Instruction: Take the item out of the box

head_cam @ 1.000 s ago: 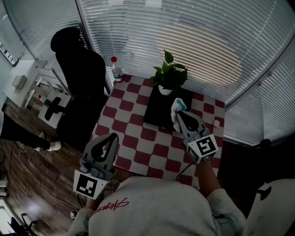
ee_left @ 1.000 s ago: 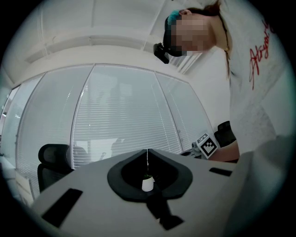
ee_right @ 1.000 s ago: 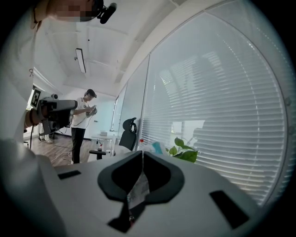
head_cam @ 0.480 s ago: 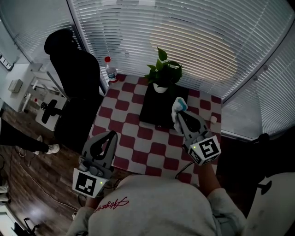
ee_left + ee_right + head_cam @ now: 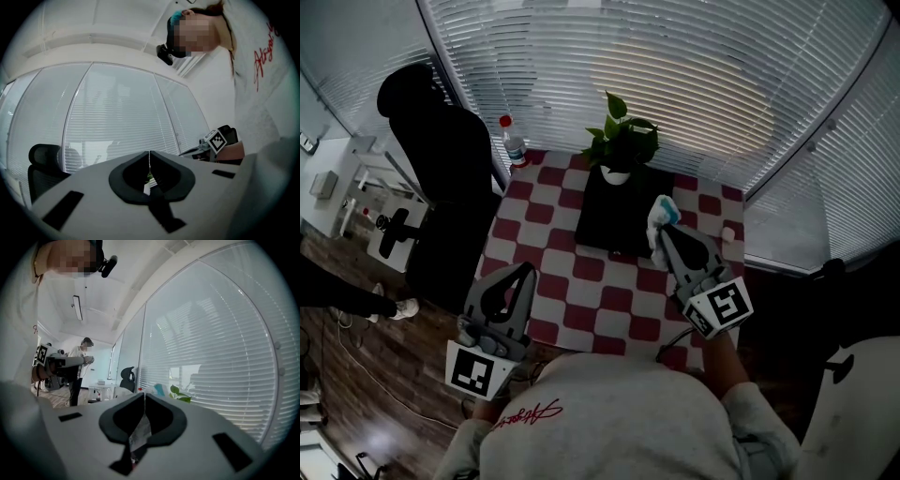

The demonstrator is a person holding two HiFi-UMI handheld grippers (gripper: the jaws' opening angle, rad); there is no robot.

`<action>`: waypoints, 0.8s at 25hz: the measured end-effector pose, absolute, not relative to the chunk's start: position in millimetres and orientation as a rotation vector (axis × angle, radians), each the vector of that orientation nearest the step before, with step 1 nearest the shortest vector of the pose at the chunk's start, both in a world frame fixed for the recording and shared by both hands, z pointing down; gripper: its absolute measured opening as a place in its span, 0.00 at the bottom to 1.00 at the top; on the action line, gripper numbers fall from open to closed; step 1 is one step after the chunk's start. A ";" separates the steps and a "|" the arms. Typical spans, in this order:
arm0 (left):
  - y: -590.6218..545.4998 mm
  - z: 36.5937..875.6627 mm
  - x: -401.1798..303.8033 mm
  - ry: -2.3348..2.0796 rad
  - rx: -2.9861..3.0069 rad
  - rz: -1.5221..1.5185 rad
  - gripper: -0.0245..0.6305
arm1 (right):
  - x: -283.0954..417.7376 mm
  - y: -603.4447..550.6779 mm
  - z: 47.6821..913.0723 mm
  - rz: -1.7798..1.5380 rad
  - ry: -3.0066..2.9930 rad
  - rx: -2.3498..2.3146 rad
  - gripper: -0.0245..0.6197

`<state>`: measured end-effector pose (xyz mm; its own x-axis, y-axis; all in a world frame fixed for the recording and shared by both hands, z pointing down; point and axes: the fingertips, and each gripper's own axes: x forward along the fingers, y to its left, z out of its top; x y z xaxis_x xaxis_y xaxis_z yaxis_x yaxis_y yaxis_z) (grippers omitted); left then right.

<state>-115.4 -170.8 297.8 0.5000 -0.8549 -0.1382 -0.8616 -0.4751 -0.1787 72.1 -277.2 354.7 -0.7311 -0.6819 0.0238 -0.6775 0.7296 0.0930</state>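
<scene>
Slatted blinds (image 5: 694,84) curve behind a table (image 5: 546,239) in a red-and-white checked cloth, seen from above the shoulders of a person in a grey sweatshirt (image 5: 609,422) who holds 2 grippers. A black office chair (image 5: 436,169) stands at the table's left edge. On the far half of the cloth lies the box (image 5: 605,216), flat and black, with a potted plant (image 5: 621,145) at its far edge.

The left gripper (image 5: 523,272) hangs over the table's near-left corner, well apart from the box. Its jaws are closed together with nothing between them.

The right gripper (image 5: 660,230) points across the box's right edge, its jaws clamped on the item (image 5: 660,212), a crinkled white packet with a blue end. In the right gripper view the packet's wrinkled film fills the slot between the 2 jaws and its blue end shows just past the tips. The packet is lifted above the box's right side.

A clear bottle (image 5: 512,142) with a red cap stands at the table's far-left corner.
</scene>
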 end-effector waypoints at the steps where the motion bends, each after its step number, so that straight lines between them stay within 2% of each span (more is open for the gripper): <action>1: -171.5 297.7 -114.4 1.463 -2.522 0.046 0.07 | 73.7 -276.4 354.1 -0.120 -2.869 1.135 0.07; 20: -185.0 296.4 -96.1 1.395 -2.553 0.051 0.07 | 100.1 -266.6 337.0 -0.140 -2.889 1.234 0.07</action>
